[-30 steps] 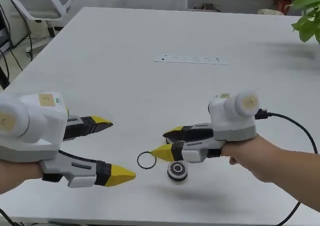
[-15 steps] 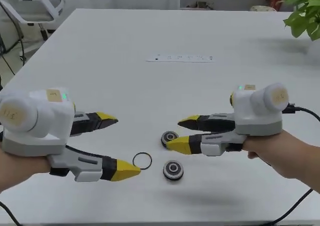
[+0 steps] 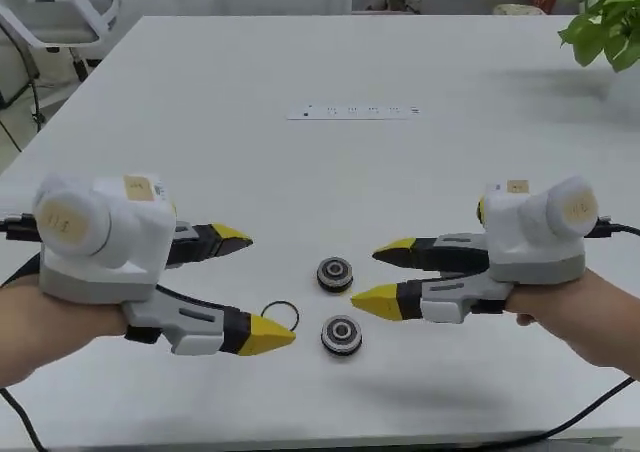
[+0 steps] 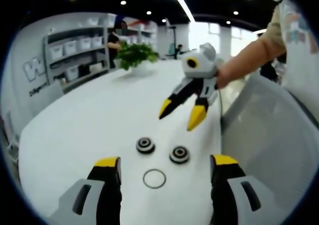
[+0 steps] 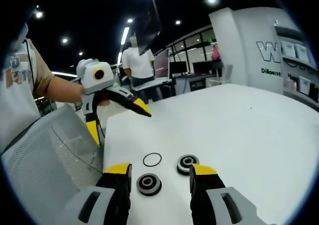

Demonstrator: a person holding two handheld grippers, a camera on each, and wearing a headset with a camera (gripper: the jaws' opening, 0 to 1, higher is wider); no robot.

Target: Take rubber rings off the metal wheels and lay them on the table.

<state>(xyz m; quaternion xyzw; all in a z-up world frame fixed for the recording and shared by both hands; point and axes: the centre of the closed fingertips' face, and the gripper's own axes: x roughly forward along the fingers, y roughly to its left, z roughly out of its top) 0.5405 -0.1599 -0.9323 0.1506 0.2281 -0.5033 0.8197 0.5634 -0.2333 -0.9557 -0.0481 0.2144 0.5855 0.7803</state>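
— How many wheels are counted on the table (image 3: 200,122)?

— Two are counted in the head view. A farther wheel (image 3: 335,274) is seen toward the near edge. A nearer wheel (image 3: 342,334) is laid at 6 o'clock from it, close by but apart. Both are laid flat, and a dark outer band is seen on each. Whether that band is rubber cannot be told.

— And loose rings?

— One ring (image 3: 297,315) is counted. It is laid flat on the table at about 9 o'clock from the nearer wheel, apart from both wheels. In the head view it is partly covered by the lower jaw of the left hand-held gripper (image 3: 265,288). In the left gripper view it is seen whole, ahead of the two jaws and between them.

— How are the hand-held grippers held?

— Two are counted, one in each hand. The left one is held at 9 o'clock from the wheels and the right hand-held gripper (image 3: 369,275) at 3 o'clock, with the tips turned toward each other. On both, the jaws are spread wide and nothing is gripped.

— What else is seen?

— One white socket strip (image 3: 350,112) is laid at 12 o'clock, well apart from the wheels. One plant (image 3: 605,22) is seen at about 2 o'clock, and one chair (image 3: 60,12) at 10 o'clock, beyond the table.
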